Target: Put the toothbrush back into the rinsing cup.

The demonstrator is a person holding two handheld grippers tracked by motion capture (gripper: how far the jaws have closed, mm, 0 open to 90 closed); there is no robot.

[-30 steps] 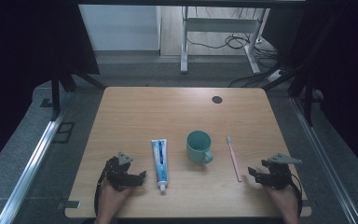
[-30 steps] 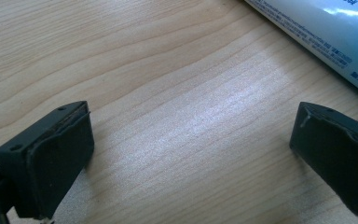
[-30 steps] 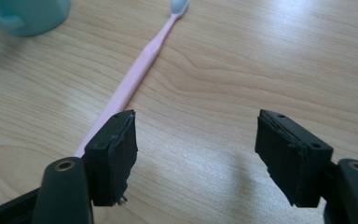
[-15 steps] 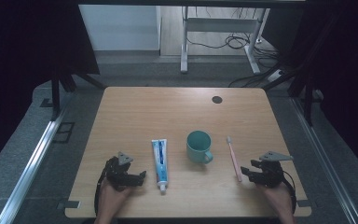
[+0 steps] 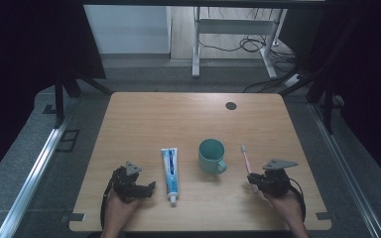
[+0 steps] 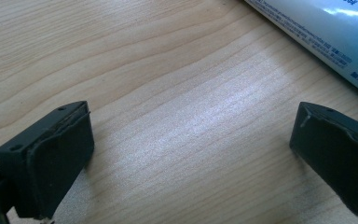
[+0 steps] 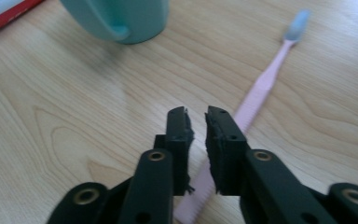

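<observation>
High view: right gripper [image 5: 256, 184] at the handle end of the pink toothbrush [image 5: 246, 159], beside the teal mug [image 5: 212, 155]; left gripper [image 5: 144, 188] idle near the toothpaste tube [image 5: 169, 168].

Left gripper view: jaws wide apart, nothing between.

Right gripper view: jaws have just been closing, now nearly together around the toothbrush [image 7: 256, 93] handle. Thin handle could slip or pivot out. Actual pad contact hidden.

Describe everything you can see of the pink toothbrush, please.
The toothbrush is slim pink plastic with a pale blue head. It lies flat on the wooden table, right of the green cup, head pointing away from the person. The right gripper has just been closing its jaws around the handle's near end, which lies between them.
</observation>
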